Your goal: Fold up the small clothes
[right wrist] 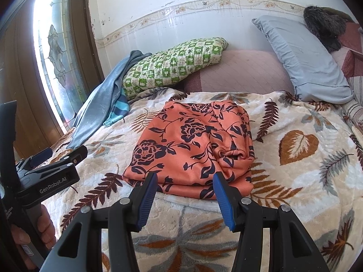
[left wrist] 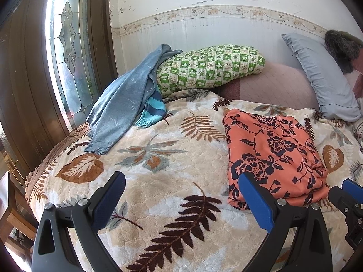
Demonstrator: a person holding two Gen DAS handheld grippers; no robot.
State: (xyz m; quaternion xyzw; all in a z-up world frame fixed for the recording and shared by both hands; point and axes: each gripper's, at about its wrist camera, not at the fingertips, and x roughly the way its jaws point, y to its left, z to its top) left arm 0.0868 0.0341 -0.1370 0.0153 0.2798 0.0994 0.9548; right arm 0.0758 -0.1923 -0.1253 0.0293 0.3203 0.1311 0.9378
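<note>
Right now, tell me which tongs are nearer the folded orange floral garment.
Right. The right tongs hang open directly at the orange floral garment's near edge. The left tongs are open over the bare leaf-print blanket, off to the garment's left.

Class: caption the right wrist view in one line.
Open right gripper hovers before folded floral garment on leaf-print blanket.

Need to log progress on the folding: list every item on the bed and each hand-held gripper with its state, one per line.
Orange floral garment: folded, lying flat on the leaf-print blanket.
Blue knit garment: unfolded, draped against the green checked pillow.
Striped teal garment: unfolded, partly under the blue knit.
Left hand-held gripper: open, empty.
Right hand-held gripper: open, empty.
</note>
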